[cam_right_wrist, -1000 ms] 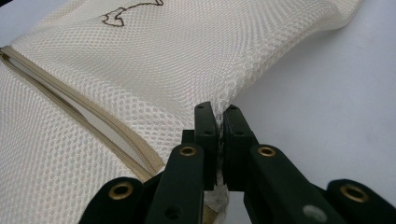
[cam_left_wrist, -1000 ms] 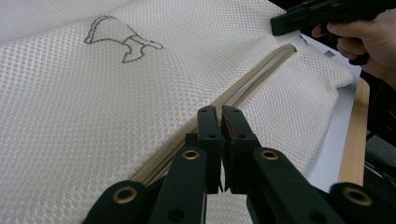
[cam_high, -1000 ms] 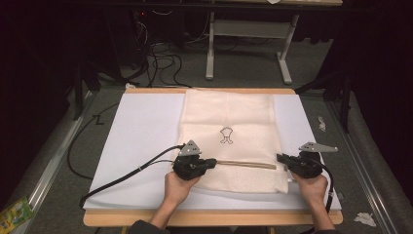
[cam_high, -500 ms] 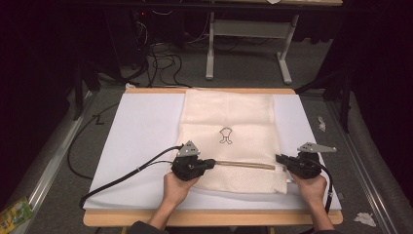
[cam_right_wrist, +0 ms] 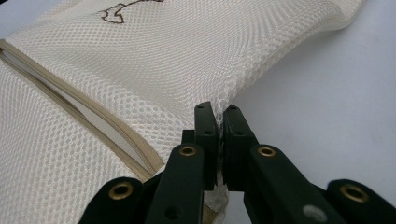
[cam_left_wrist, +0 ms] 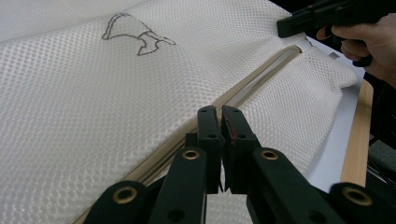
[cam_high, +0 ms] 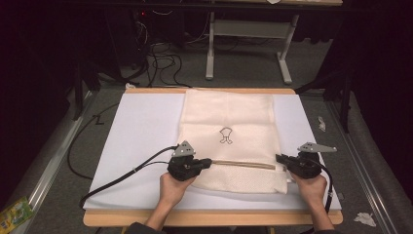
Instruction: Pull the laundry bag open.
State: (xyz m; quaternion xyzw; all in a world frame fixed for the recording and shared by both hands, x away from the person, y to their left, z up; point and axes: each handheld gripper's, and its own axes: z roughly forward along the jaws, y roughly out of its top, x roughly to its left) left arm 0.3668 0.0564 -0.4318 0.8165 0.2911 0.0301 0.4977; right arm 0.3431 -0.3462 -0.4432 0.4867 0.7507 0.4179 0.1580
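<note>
One mesh laundry bag (cam_high: 229, 141), one zipper (cam_high: 243, 164), one small outline print (cam_high: 225, 135), two grippers. My left gripper (cam_left_wrist: 219, 116) is clamped at the zipper's left end, though I can't tell what it pinches, and my right gripper (cam_right_wrist: 218, 116) is pinched on the bag's mesh edge at the right. The bag is cream, honeycomb-textured, lying flat on the white mat (cam_high: 141, 126) mid-table, zipper partly open near my edge.

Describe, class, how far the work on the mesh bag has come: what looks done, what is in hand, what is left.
Done: the mesh bag lies flat on the white mat, and its zip stands partly open. In hand: the left gripper is shut at the zip's left end, and the right gripper is shut on the bag's right edge. Left, as a guess: working the zip along, or lifting the bag.
</note>
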